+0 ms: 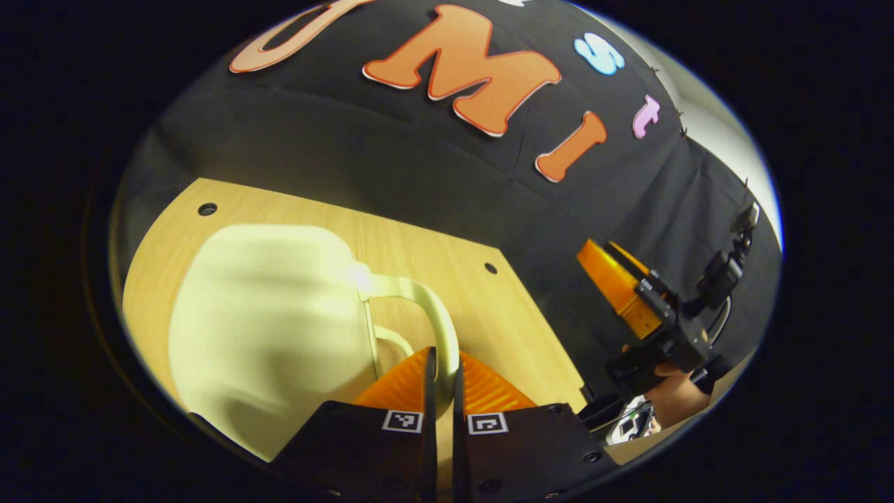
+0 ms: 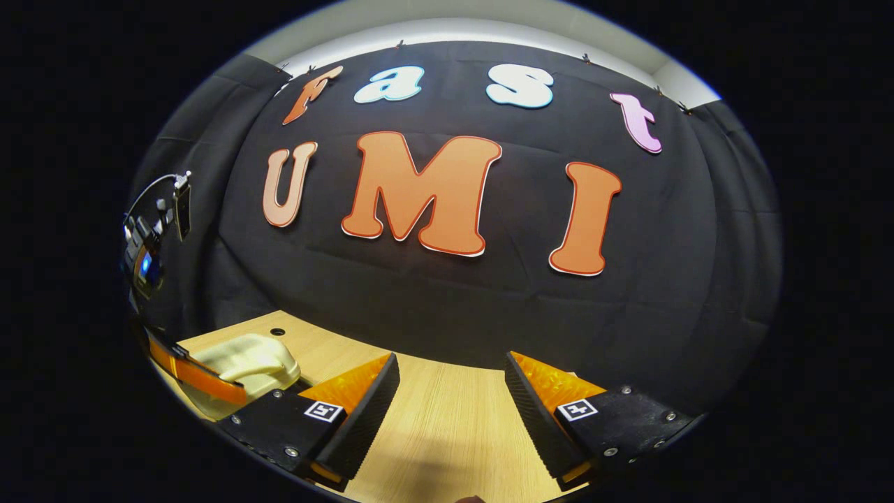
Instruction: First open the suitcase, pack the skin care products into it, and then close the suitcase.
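The pale hard-shell suitcase lies on the wooden worktop, the left gripper with jaws clenched on its thin loop handle, likely light, stiff and slick, while the right gripper hangs released

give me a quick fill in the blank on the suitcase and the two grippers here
1. The left gripper has its fingers closed on the suitcase's ____.
2. The right gripper is ____, with nothing between its fingers.
3. The cream suitcase rests on a ____ table.
4. In the left gripper view, the right gripper is held by a ____.

Missing words: handle; open; wooden; hand
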{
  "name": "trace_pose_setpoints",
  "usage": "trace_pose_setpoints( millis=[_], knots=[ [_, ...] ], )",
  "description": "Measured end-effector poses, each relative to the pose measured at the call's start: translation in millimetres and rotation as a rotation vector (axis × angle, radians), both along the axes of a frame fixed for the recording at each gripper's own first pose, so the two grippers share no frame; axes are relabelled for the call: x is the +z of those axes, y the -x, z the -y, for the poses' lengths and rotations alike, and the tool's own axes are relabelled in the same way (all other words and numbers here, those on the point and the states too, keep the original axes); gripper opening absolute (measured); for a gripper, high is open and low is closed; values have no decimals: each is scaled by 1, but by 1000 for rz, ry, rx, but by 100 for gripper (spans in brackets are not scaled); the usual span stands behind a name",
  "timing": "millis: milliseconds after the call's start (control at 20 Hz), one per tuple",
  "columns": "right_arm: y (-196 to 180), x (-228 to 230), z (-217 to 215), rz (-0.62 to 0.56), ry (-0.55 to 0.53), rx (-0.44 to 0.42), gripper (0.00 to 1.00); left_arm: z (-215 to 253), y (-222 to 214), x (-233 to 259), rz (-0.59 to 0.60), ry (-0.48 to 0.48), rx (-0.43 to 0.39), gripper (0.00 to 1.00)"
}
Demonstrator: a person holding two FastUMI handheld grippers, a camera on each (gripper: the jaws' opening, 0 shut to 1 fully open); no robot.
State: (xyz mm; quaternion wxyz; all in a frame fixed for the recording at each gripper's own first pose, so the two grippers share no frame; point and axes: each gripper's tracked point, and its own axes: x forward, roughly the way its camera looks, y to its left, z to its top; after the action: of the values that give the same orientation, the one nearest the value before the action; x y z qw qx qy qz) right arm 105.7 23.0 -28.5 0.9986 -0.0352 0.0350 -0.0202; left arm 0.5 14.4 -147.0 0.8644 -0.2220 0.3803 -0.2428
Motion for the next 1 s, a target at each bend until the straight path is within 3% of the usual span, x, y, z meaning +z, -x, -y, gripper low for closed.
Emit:
trace_pose_setpoints(
  millis=[250, 400, 500, 650, 700, 800, 1000],
  knots=[
    [8, -6, 11, -8, 3, -22, 96, 11, 9, -32, -67, -124, -75, 17],
    [12, -9, 20, -14, -5, -40, 95, 34, 16, -26, -84, -76, -121, 28],
    [14, -7, 23, -8, -6, -46, 96, 40, 9, -25, -36, -110, -122, 59],
    [17, 0, 27, 8, -1, -46, 95, 30, -12, -7, 96, -189, -68, 64],
    [17, 4, 26, 16, 0, -44, 95, 26, -21, 3, 146, -208, -34, 81],
    [18, 12, 22, 39, 1, -32, 95, 16, -37, 24, 243, -238, 36, 89],
    [22, 28, 10, 73, 5, 10, 95, -3, -62, 58, 398, -318, 191, 94]
  ],
)
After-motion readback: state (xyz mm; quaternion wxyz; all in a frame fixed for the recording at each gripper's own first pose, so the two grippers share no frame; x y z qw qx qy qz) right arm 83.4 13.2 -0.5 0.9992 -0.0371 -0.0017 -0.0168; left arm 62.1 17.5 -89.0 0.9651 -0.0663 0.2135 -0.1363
